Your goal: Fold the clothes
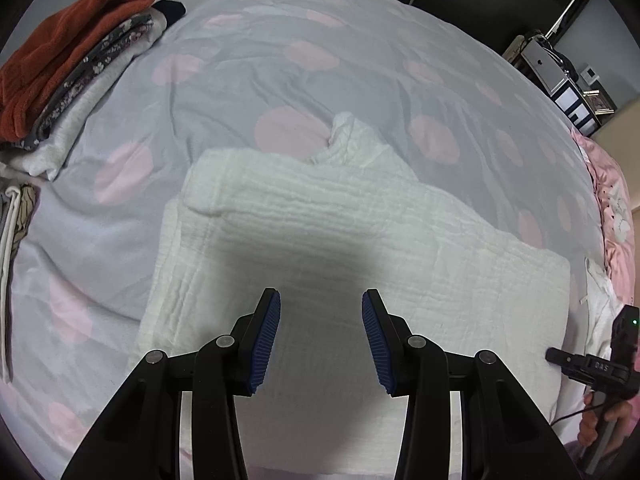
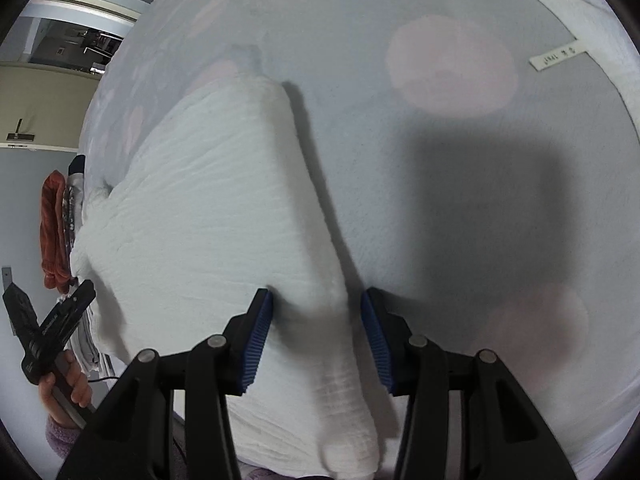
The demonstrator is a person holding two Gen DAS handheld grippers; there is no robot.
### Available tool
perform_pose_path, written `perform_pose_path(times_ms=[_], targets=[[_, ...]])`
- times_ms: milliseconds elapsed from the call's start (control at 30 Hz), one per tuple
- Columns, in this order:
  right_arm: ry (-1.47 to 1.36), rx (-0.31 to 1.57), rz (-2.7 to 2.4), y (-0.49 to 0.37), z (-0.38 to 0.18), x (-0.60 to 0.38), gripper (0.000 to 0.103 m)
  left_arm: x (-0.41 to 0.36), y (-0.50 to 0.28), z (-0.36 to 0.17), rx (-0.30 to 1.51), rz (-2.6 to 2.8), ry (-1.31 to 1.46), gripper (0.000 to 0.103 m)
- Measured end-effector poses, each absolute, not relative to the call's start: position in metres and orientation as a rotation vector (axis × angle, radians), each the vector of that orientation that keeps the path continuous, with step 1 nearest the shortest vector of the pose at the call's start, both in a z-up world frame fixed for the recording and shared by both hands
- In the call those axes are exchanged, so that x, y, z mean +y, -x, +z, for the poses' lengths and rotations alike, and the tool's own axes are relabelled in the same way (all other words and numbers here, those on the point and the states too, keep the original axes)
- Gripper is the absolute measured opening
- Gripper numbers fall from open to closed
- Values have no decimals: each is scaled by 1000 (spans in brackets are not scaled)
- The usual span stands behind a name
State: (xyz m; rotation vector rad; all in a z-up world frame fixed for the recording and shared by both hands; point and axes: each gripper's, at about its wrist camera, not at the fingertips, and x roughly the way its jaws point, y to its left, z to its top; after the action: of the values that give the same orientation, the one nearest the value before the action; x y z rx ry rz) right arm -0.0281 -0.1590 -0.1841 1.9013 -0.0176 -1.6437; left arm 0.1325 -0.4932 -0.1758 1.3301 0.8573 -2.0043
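A white crinkled garment lies partly folded on the grey bedspread with pink dots. My left gripper hovers open and empty over its near middle. In the right wrist view the same garment fills the left half. My right gripper is open, with its jaws on either side of the garment's thick folded right edge. The right gripper also shows at the right edge of the left wrist view, and the left gripper shows at the lower left of the right wrist view.
A stack of folded clothes with a rust-red knit on top sits at the bed's far left. More folded items lie at the left edge. Another white cloth with a label lies at the upper right. Shelves with equipment stand beyond the bed.
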Motion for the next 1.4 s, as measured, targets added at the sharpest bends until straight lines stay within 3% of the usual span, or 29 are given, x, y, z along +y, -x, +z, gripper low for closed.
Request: perform_pose_path(times_ms=[467, 667, 933, 1067, 1300, 1400], targets=[[-1897, -92, -1682, 22, -182, -151, 53, -484, -142, -181, 868, -1964, -1375, 45], [-1952, -316, -1680, 26, -185, -132, 52, -484, -143, -184, 889, -1921, -1360, 45], [-1880, -181, -1723, 17, -177, -136, 49, -476, -137, -177, 853, -1975, -1349, 45], [-1859, -80, -1743, 14, -172, -138, 34, -470, -137, -166, 826, -2033, -1297, 57], [-1808, -40, -1768, 7, -162, -137, 25, -473, -138, -168, 856, -2036, -1294, 57], [-1779, -9, -1775, 2, -155, -138, 17, -474, -140, -167, 864, -2035, -1293, 57]])
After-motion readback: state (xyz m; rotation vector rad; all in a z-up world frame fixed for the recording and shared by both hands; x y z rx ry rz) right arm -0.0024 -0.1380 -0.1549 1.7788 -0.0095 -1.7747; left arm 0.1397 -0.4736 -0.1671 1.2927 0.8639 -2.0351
